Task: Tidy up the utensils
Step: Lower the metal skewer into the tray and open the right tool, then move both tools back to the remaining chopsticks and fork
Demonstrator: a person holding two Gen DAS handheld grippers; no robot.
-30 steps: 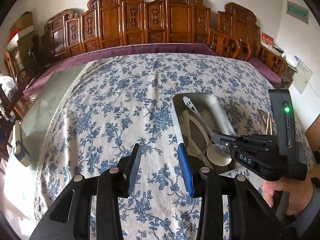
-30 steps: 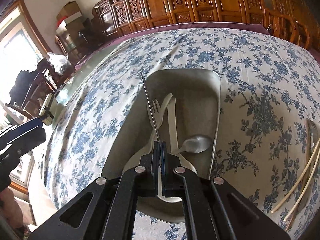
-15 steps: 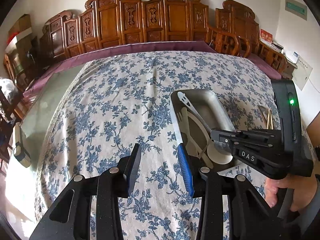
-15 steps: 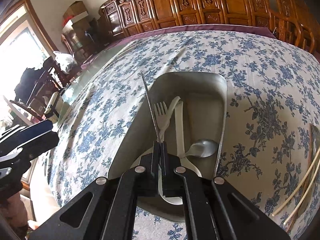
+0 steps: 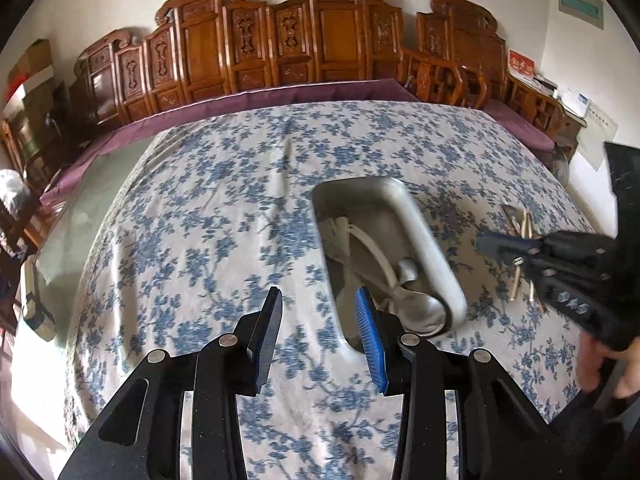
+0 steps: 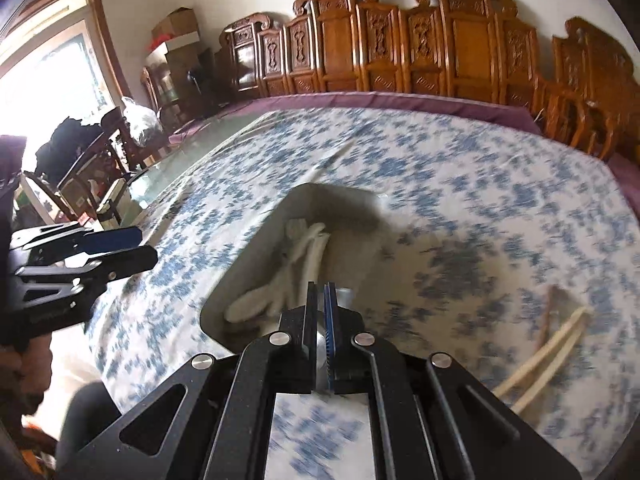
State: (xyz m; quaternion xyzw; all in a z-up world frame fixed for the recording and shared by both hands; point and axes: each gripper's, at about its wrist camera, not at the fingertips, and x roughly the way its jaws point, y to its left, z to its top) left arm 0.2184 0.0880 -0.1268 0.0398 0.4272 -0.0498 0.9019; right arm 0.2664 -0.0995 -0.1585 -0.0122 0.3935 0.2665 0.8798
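Observation:
A metal tray [image 5: 424,240] sits on the blue-flowered tablecloth and holds a white fork, white spoons and a metal spoon [image 5: 420,308]. It also shows, blurred, in the right wrist view [image 6: 256,272]. My left gripper [image 5: 318,316] is open and empty, low over the cloth at the tray's near left corner. My right gripper [image 6: 321,300] has its jaws nearly closed with nothing visible between them, over the tray's near right edge. In the left wrist view the right gripper [image 5: 486,245] is right of the tray. Pale chopsticks [image 6: 544,360] and a brown utensil [image 6: 550,308] lie to the right.
The tablecloth [image 5: 224,216] covers a large table with a purple edge [image 5: 240,104]. Carved wooden chairs [image 5: 320,48] line the far side. A small box [image 5: 36,300] lies on the bare glass at the left.
The metal slotted utensil that my right gripper held over the tray is gone from it. The right gripper has swung right, off the tray toward the chopsticks. The left gripper stayed open.

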